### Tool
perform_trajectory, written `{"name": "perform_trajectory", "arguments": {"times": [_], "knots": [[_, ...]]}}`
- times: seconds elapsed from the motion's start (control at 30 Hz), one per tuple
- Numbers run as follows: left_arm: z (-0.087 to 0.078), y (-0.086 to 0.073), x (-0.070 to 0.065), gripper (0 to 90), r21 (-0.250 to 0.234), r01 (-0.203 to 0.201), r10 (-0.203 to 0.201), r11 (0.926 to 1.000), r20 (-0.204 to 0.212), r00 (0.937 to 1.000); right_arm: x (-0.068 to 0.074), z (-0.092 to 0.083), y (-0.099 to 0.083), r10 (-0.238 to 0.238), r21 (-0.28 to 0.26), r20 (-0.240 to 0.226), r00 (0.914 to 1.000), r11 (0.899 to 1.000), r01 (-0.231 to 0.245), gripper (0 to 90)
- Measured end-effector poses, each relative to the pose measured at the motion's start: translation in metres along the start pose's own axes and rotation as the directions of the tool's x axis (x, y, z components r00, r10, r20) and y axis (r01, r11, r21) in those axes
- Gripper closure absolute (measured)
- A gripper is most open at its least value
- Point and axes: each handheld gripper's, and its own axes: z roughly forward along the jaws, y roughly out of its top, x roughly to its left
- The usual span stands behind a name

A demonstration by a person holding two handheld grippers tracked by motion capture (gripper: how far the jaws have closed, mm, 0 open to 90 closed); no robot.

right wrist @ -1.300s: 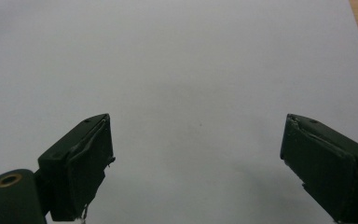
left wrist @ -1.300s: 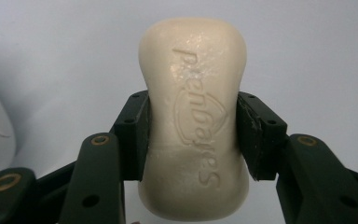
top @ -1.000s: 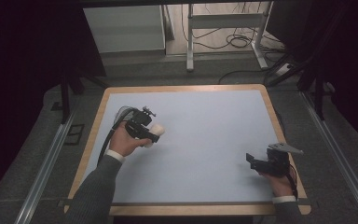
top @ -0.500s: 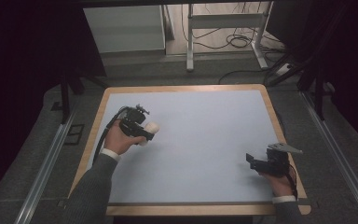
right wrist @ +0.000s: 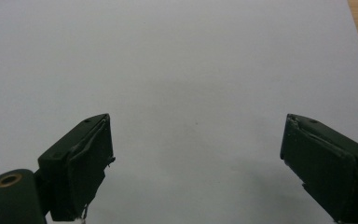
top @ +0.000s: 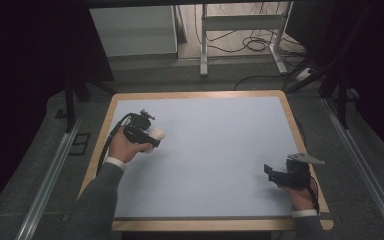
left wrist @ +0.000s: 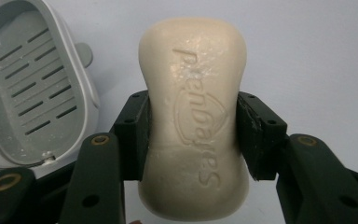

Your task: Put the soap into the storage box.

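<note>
My left gripper [top: 152, 136] is over the left part of the table, shut on a cream soap bar [top: 158, 133]. In the left gripper view the black pads [left wrist: 131, 135] press on both sides of the soap bar's [left wrist: 193, 70] narrow waist, and raised lettering shows on its top. A grey slotted soap dish [left wrist: 32, 88] lies empty just beside the soap, at the upper left of that view. My right gripper [top: 271, 173] rests near the table's front right corner. Its jaws stand wide open [right wrist: 196, 158] over bare table with nothing between them.
The table has a pale blue-grey top [top: 215, 150] and a wooden rim [top: 195, 94]. Metal rails [top: 50, 170] run along the floor on both sides. A white cabinet [top: 132, 30], a metal frame [top: 204, 45] and cables [top: 255, 45] stand beyond the far edge.
My left hand has shifted a little to the left across the table, carrying the soap bar in its grip. The right gripper has stayed put.
</note>
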Motion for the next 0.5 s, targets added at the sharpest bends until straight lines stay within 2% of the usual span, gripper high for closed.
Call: {"name": "perform_trajectory", "arguments": {"times": [0.5], "knots": [[0.003,0.001,0.015,49.5,-0.010,0.049,-0.049,0.9988,0.008,0.9988,0.000,0.000,0.000,-0.001,-0.001,0.004,1.0000,1.000,0.001,8.9]]}}
